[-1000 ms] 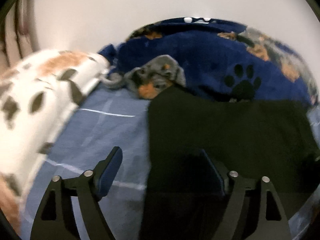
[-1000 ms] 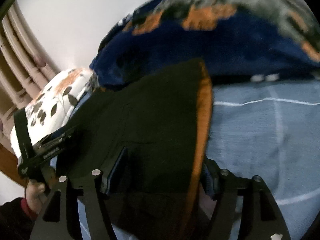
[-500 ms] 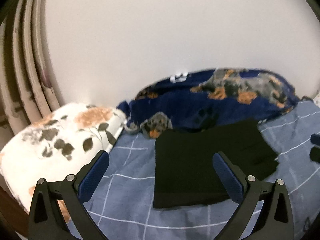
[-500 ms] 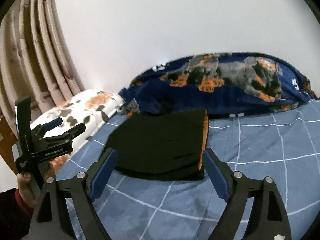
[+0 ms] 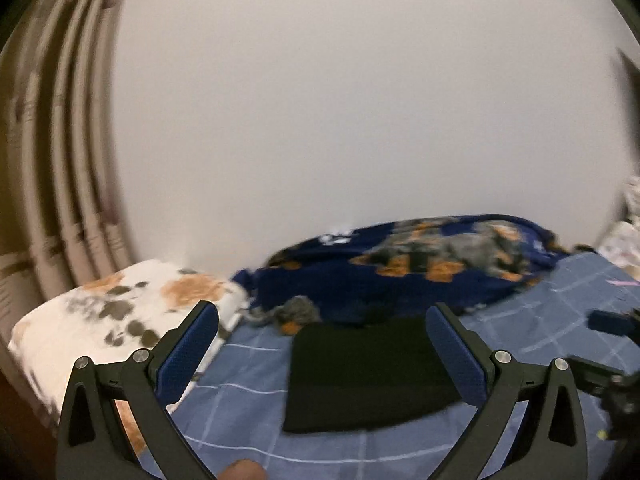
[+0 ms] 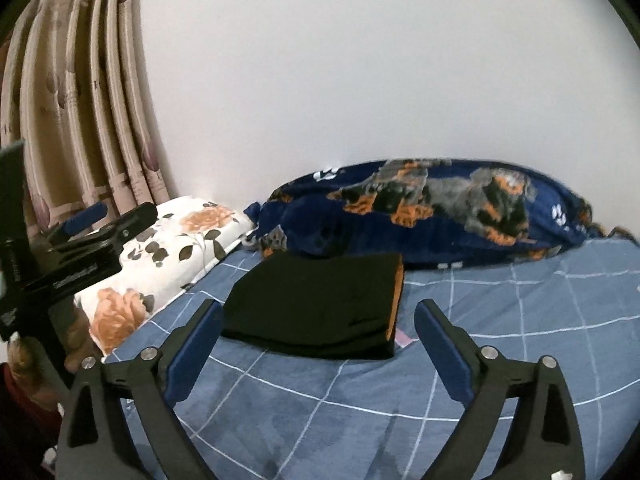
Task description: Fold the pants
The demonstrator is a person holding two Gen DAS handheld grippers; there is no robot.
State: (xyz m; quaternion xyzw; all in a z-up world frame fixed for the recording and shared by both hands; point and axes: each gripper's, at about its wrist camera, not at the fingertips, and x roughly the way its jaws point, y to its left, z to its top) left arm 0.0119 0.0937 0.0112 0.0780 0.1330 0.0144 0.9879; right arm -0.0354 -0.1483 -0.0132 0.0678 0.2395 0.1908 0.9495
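Left gripper (image 5: 320, 344): jaws standing wide apart, nothing between them, its opening finished. The pants (image 6: 316, 304) are lying ahead of and below both claws, clear of both, as a flat black folded bundle on the blue checked bedsheet (image 6: 500, 312).

Left to right in the right wrist view: floral pillow (image 6: 168, 256) at the sheet's left edge; the bundle, its long axis running left-right, an orange strip showing at its right end; dog-print blanket (image 6: 432, 212) just behind, touching the far edge.

Right gripper (image 6: 318, 344): jaws have just been opening, now spreading wide, holding nothing.

Neither hand is judged clearly nearer. The fold looks finished.

No containers in sight.
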